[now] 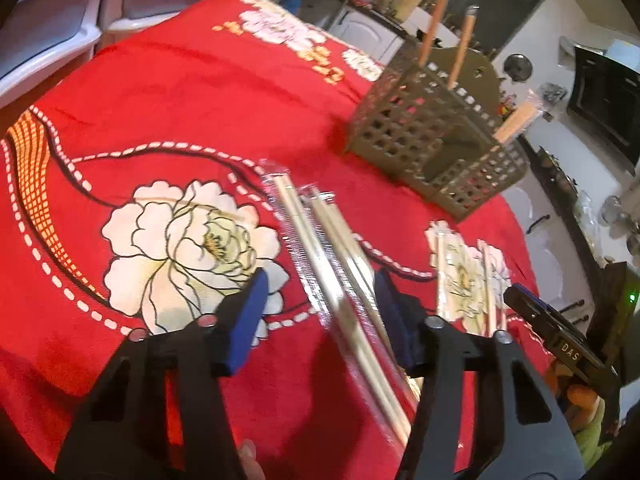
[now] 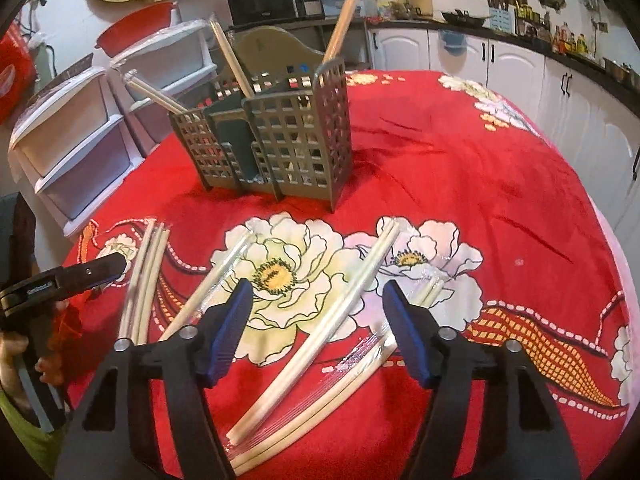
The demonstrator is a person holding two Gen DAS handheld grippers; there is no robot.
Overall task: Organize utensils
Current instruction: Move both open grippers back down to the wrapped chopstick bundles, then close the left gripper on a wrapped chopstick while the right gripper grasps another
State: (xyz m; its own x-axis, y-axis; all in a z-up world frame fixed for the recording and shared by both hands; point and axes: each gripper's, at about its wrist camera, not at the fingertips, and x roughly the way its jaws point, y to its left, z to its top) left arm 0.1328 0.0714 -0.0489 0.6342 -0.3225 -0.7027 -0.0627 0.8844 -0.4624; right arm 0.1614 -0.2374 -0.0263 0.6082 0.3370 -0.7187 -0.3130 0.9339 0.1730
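Between the parted pads of the left gripper (image 1: 320, 304) lie wrapped chopsticks (image 1: 340, 280) on the red cloth (image 1: 160, 100), with neither pad pressing them. The right gripper (image 2: 318, 322) is likewise released over another chopstick pair (image 2: 340, 320). The caddy (image 2: 276, 140) stands ahead of both grippers, chopsticks upright inside.

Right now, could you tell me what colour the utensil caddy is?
Olive-grey, with a grid of square holes; the utensil caddy shows best in the right wrist view.
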